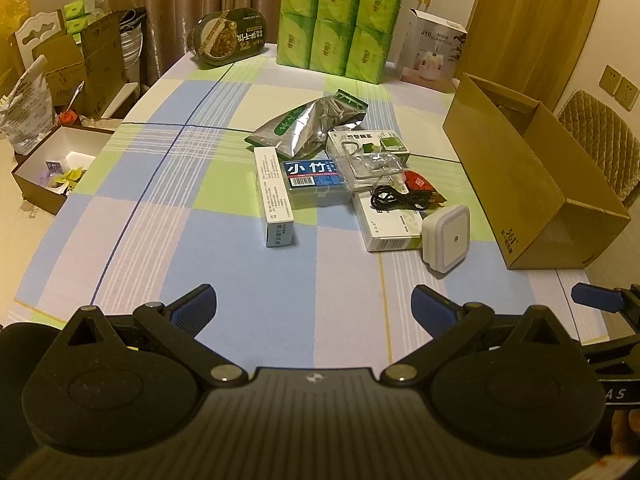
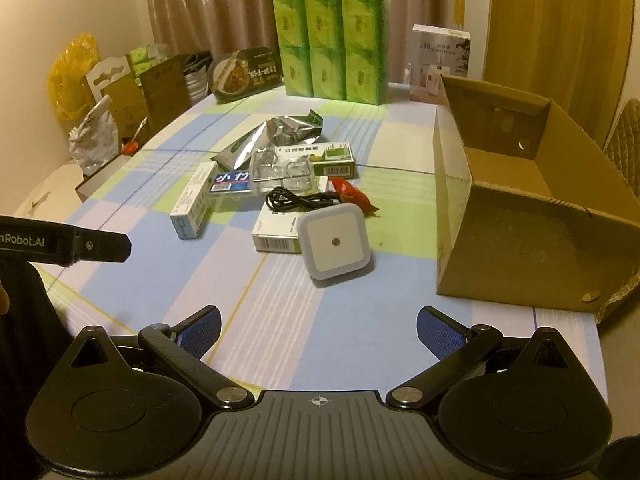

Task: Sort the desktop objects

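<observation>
A pile of small items lies mid-table: a white night light point(image 1: 446, 239) point(image 2: 335, 245), a black cable point(image 1: 400, 200) point(image 2: 298, 201), a red object point(image 1: 418, 182) point(image 2: 350, 191), a long white box point(image 1: 273, 196) point(image 2: 191, 204), a blue-labelled clear case point(image 1: 314, 182) point(image 2: 230, 188), a clear plastic pack point(image 1: 366, 158) point(image 2: 284, 170) and a silver foil bag point(image 1: 308, 124) point(image 2: 276, 130). An open cardboard box point(image 1: 532, 184) point(image 2: 520, 216) stands to the right. My left gripper point(image 1: 314, 306) and right gripper point(image 2: 318, 330) are both open, empty, hovering short of the pile.
At the table's far edge stand a green tissue pack point(image 1: 340, 16) point(image 2: 332, 44), a dark food tray point(image 1: 230, 38) point(image 2: 246, 74) and a white humidifier box point(image 1: 434, 50) point(image 2: 438, 62). Cartons and bags crowd the left side point(image 1: 60, 92). A chair point(image 1: 600, 140) is at right.
</observation>
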Demonstrator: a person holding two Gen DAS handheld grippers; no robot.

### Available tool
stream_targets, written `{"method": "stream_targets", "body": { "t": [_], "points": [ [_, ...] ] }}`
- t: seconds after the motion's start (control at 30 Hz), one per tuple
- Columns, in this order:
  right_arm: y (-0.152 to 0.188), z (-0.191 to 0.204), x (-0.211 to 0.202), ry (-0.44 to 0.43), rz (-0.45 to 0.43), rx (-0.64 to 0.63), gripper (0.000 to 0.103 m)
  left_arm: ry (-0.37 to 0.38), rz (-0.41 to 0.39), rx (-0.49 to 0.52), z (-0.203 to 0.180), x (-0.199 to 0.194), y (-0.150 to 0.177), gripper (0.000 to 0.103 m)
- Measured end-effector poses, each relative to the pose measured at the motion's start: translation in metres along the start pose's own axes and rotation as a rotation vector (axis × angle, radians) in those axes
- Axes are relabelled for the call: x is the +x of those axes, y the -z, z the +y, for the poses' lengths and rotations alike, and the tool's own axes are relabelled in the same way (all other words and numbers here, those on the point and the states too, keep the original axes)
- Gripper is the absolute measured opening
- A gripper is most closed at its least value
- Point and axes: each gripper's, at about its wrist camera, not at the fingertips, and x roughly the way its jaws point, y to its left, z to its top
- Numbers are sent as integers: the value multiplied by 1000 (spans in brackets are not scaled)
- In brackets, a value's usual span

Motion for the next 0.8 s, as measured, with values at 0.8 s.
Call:
{"method": "stream_targets", "body": {
  "t": [0.8],
  "points": [
    [-18, -5, 44, -26, -53, -89, 101, 2, 4, 55, 10, 14, -13, 102]
  ]
}}
